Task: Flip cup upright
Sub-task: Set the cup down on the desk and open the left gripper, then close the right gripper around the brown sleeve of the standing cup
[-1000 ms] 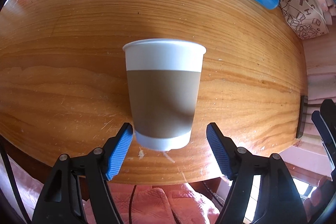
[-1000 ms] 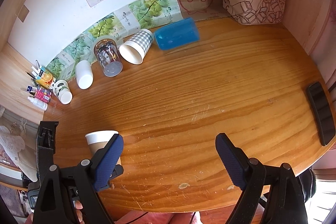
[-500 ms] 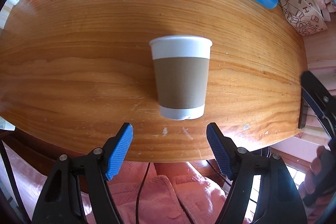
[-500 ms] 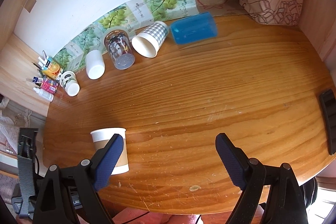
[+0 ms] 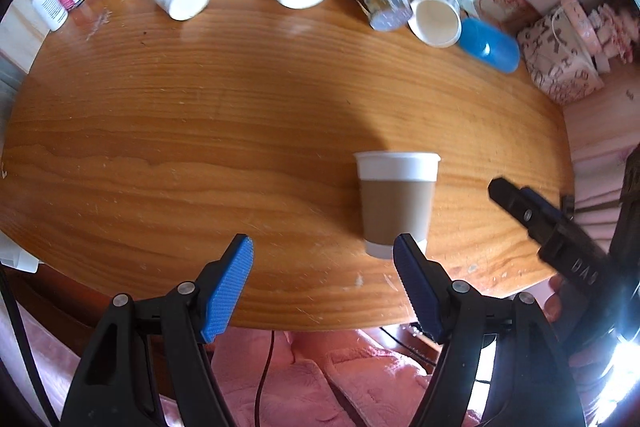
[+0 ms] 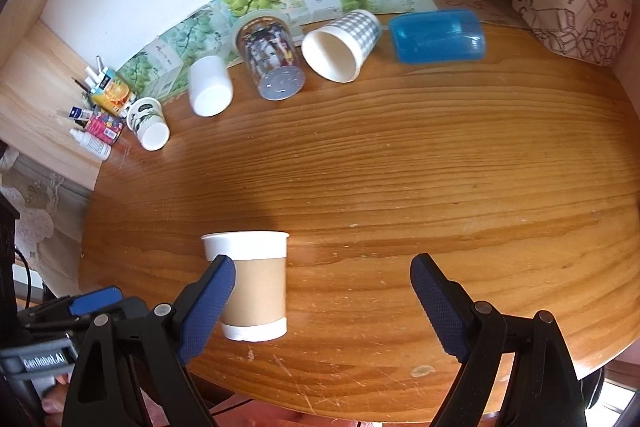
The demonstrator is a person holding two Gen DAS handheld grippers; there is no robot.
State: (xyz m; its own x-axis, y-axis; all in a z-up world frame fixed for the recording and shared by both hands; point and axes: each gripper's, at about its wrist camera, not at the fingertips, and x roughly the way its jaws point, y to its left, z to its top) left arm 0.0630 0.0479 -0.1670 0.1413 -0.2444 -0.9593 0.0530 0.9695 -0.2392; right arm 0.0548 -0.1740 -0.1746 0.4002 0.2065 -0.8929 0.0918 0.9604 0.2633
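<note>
A white paper cup with a brown sleeve (image 5: 396,201) stands upright, rim up, near the front edge of the wooden table (image 5: 200,115). It also shows in the right wrist view (image 6: 254,285). My left gripper (image 5: 324,259) is open and empty, below and left of the cup, its right finger just overlapping the cup's base. My right gripper (image 6: 322,277) is open and empty; its left finger crosses in front of the cup. The right gripper's body shows at the right of the left wrist view (image 5: 552,227).
Several cups lie on their sides along the back wall: a patterned one (image 6: 148,123), a white one (image 6: 210,91), a clear printed one (image 6: 272,61), a checked one (image 6: 340,45). A blue case (image 6: 438,35) and a printed bag (image 6: 572,15) sit back right. Small bottles (image 6: 96,119) stand far left.
The left gripper has pulled back and shifted left, away from the cup, which now looks smaller and sits to the right. The right gripper has drawn closer to the cup. The cup stayed upright.
</note>
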